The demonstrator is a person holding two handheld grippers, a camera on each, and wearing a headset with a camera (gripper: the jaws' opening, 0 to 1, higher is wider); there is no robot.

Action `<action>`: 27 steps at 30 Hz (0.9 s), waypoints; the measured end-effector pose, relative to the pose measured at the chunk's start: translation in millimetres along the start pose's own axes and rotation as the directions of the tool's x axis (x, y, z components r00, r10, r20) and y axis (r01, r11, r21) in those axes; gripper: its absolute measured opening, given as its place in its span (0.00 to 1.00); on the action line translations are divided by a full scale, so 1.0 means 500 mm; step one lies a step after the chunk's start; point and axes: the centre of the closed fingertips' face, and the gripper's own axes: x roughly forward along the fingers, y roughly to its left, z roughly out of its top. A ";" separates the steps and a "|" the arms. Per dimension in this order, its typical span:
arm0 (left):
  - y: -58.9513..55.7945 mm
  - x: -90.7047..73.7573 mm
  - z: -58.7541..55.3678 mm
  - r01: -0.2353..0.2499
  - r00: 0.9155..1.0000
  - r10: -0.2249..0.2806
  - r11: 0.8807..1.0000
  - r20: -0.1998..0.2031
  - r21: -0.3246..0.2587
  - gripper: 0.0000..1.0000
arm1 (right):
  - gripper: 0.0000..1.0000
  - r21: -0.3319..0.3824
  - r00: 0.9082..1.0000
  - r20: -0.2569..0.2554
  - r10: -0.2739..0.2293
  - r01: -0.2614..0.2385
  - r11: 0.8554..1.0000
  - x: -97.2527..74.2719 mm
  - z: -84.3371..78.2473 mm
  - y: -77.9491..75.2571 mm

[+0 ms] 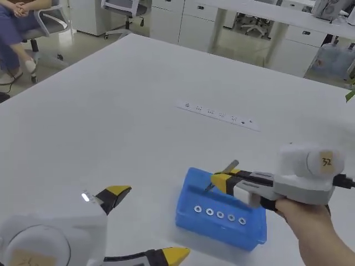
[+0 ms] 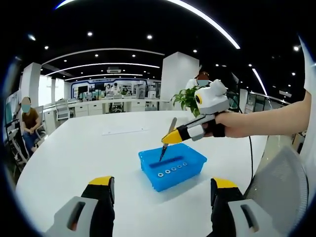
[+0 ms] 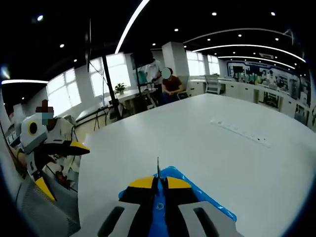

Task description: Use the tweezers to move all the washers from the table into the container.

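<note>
From the head view, the right gripper (image 1: 222, 180) is clamped across the tweezers (image 1: 228, 168), held low over the blue container (image 1: 191, 178), where five washers (image 1: 220, 214) lie in a row on its floor. The left gripper (image 1: 145, 223) hangs with its jaws spread, well apart from the container, so nothing braces it on the smooth table (image 1: 138, 111), and a careless dip of the tips could shove it along. In the left gripper view the tweezers (image 2: 168, 138) slant down with the tip just inside the back of the container (image 2: 153, 177), near the washers (image 2: 173, 170); a scrape there could flick one of those thin rings out over the low rim. In the right gripper view the jaws meet on the tweezers (image 3: 158, 170), gripping only a narrow stretch, so I judge the tool could pivot or slide if it presses on anything hard
</note>
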 end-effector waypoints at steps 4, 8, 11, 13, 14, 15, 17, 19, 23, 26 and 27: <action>-0.001 0.000 0.000 0.000 1.000 0.000 1.000 -0.001 0.001 0.81 | 0.03 0.020 0.999 0.034 -0.032 0.031 0.999 -0.041 0.004 0.000; -0.001 -0.002 0.006 -0.004 1.000 0.003 1.000 0.008 0.017 0.77 | 0.03 0.036 0.998 0.046 -0.041 0.039 0.999 -0.076 -0.007 0.016; -0.009 -0.007 0.017 0.005 1.000 -0.005 1.000 0.027 0.029 0.70 | 0.03 0.050 0.997 0.057 -0.044 0.041 0.998 -0.097 -0.014 0.029; -0.010 -0.005 0.013 0.007 1.000 -0.007 0.999 0.012 0.040 0.69 | 0.03 0.057 0.997 0.060 -0.043 0.040 0.998 -0.110 -0.020 0.041; -0.011 -0.005 0.012 0.008 1.000 -0.008 0.999 0.007 0.046 0.68 | 0.03 0.056 0.997 0.060 -0.042 0.038 0.998 -0.115 -0.022 0.048; -0.012 -0.005 0.011 0.012 1.000 -0.012 0.999 0.005 0.048 0.66 | 0.03 0.053 0.998 0.057 -0.040 0.037 0.998 -0.119 -0.025 0.052; -0.019 -0.005 0.014 0.031 0.999 -0.031 0.999 0.008 0.044 0.64 | 0.03 0.047 0.998 0.052 -0.034 0.032 0.998 -0.128 -0.035 0.062; -0.034 -0.003 0.016 0.077 0.997 -0.077 0.997 0.007 0.033 0.62 | 0.03 0.038 0.999 0.036 -0.024 0.023 0.999 -0.135 -0.048 0.073; -0.077 0.000 0.006 0.203 0.979 -0.201 0.978 -0.038 0.043 0.45 | 0.03 0.006 1.000 -0.017 0.013 -0.013 1.000 -0.143 -0.085 0.104; -0.109 0.001 0.007 0.282 0.959 -0.279 0.958 -0.055 0.054 0.36 | 0.03 -0.010 0.998 -0.052 0.033 -0.033 0.999 -0.147 -0.108 0.124; -0.125 -0.001 0.010 0.322 0.946 -0.319 0.945 -0.059 0.055 0.33 | 0.03 -0.012 0.997 -0.060 0.042 -0.043 0.999 -0.149 -0.115 0.131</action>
